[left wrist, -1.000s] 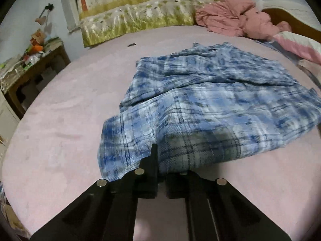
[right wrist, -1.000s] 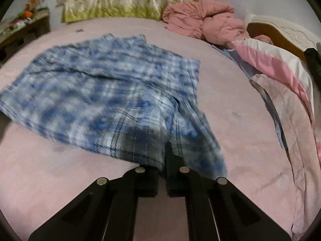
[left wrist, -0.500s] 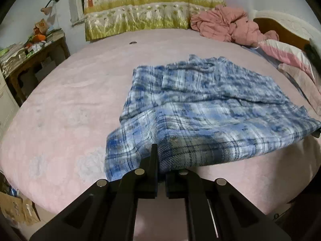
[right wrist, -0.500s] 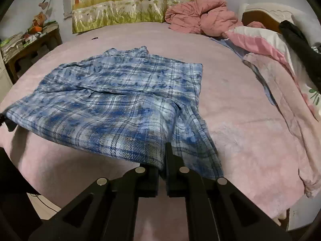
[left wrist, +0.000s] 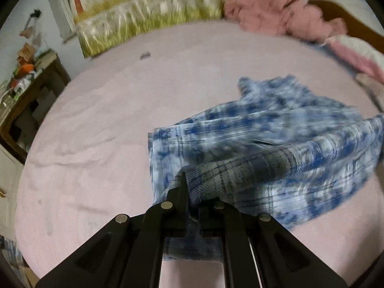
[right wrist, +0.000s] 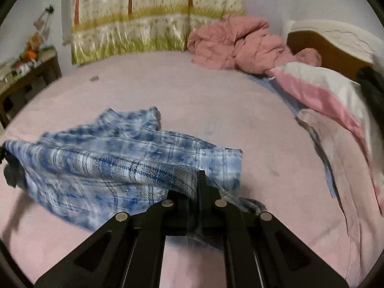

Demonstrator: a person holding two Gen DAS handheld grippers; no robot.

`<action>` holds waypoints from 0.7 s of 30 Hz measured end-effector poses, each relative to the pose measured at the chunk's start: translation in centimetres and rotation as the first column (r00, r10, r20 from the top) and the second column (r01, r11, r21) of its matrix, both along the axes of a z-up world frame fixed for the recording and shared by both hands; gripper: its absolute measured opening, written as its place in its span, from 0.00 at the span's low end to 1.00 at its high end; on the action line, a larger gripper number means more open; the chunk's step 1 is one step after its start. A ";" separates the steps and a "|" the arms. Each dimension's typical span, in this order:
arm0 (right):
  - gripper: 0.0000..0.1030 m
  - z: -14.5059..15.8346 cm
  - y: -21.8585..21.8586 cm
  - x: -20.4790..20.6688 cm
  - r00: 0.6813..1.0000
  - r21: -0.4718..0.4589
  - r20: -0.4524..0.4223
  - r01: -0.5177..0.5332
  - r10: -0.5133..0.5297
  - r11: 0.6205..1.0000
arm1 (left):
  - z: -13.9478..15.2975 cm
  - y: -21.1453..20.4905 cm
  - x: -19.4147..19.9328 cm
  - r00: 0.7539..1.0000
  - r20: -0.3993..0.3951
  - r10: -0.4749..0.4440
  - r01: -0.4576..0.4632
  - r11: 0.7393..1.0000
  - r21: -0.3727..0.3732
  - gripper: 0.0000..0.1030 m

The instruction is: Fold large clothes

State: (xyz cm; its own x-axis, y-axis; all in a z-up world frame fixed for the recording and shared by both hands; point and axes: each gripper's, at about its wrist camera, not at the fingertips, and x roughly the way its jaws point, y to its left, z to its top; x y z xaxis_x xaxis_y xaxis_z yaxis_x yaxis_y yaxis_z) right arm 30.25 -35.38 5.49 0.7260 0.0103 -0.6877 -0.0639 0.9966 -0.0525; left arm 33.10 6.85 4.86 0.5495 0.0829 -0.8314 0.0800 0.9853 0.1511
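Observation:
A blue and white plaid shirt [left wrist: 276, 144] is stretched between my two grippers above the pink bed [left wrist: 96, 132], its near edge lifted and folding over the rest, which still lies on the sheet. My left gripper [left wrist: 189, 187] is shut on the shirt's near left corner. My right gripper [right wrist: 196, 184] is shut on the near right corner of the plaid shirt [right wrist: 108, 158]. The cloth is blurred by motion in both views. The far collar end rests on the pink bed [right wrist: 216, 100].
A crumpled pink quilt [right wrist: 240, 43] lies at the bed's far right, with a pink and white pillow [right wrist: 324, 91] and a wooden headboard [right wrist: 331, 48] beside it. A cluttered wooden desk [left wrist: 26, 88] stands left. A patterned curtain [right wrist: 144, 19] hangs behind.
Both grippers have lifted the shirt's near edge and carried it forward over the bed. The spread cloth has bunched and doubled over, and both views now look further across the mattress.

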 end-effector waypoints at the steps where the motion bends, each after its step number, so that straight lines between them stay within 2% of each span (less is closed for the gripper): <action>1: 0.04 -0.7 0.1 1.4 1.000 0.003 -0.023 0.001 0.000 1.000 | -0.7 0.2 1.4 1.000 -0.025 0.007 -0.007 1.000 -0.009 0.06; 4: 0.04 -2.6 0.3 4.3 0.999 -0.002 -0.051 0.009 -0.009 1.000 | -2.1 0.7 4.7 0.998 -0.055 0.024 -0.027 0.998 -0.049 0.06; 7: 0.04 -3.4 0.4 6.3 0.998 -0.012 -0.055 0.007 -0.008 1.000 | -2.6 0.7 6.7 0.999 -0.045 0.026 -0.028 0.999 -0.040 0.06; 13: 0.05 -5.5 0.2 10.9 0.990 -0.008 -0.143 0.005 -0.006 1.000 | -3.4 0.4 10.0 0.999 -0.027 0.037 -0.038 0.999 -0.014 0.06; 17: 0.05 -6.2 0.7 12.2 0.992 -0.036 -0.128 0.012 -0.017 0.999 | -4.1 0.3 11.5 0.999 -0.015 0.041 -0.042 0.999 -0.017 0.06; 20: 0.08 -6.3 0.7 12.6 0.995 -0.049 -0.096 0.030 -0.035 0.998 | -4.1 0.3 11.2 0.998 0.055 0.020 -0.019 1.000 -0.020 0.09; 21: 0.14 -6.2 0.6 12.5 0.996 -0.057 -0.074 0.044 -0.048 0.997 | -3.9 0.3 10.7 0.996 0.083 0.012 -0.010 1.000 -0.016 0.12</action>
